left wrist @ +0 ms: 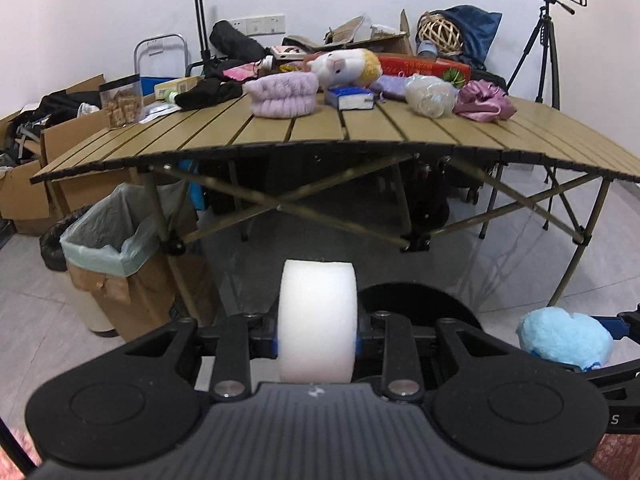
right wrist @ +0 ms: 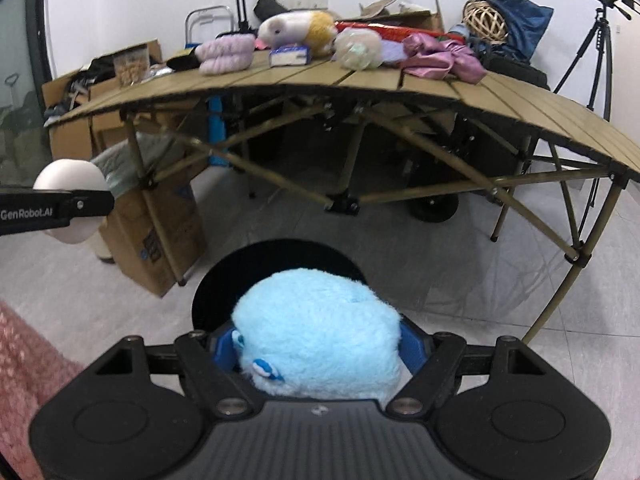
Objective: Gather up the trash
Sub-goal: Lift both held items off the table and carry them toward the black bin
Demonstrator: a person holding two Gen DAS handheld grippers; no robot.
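Observation:
My left gripper (left wrist: 317,346) is shut on a white foam roll (left wrist: 317,304), which stands upright between the pads. In the right wrist view the same white foam roll (right wrist: 68,176) shows at the far left, clamped by the black fingers (right wrist: 80,203). My right gripper (right wrist: 316,354) is shut on a fluffy light-blue plush (right wrist: 316,332); this plush (left wrist: 564,338) also shows at the lower right of the left wrist view. A round black bin opening (right wrist: 276,258) lies on the floor just beyond both held things, also seen as the black bin (left wrist: 420,300).
A slatted folding table (left wrist: 320,132) stands ahead, piled with plush toys, cloths and boxes. Left of it a cardboard box with a pale green liner bag (left wrist: 104,236) sits on the floor. A camera tripod (left wrist: 548,40) stands at the right. A pink rug (right wrist: 24,368) lies near left.

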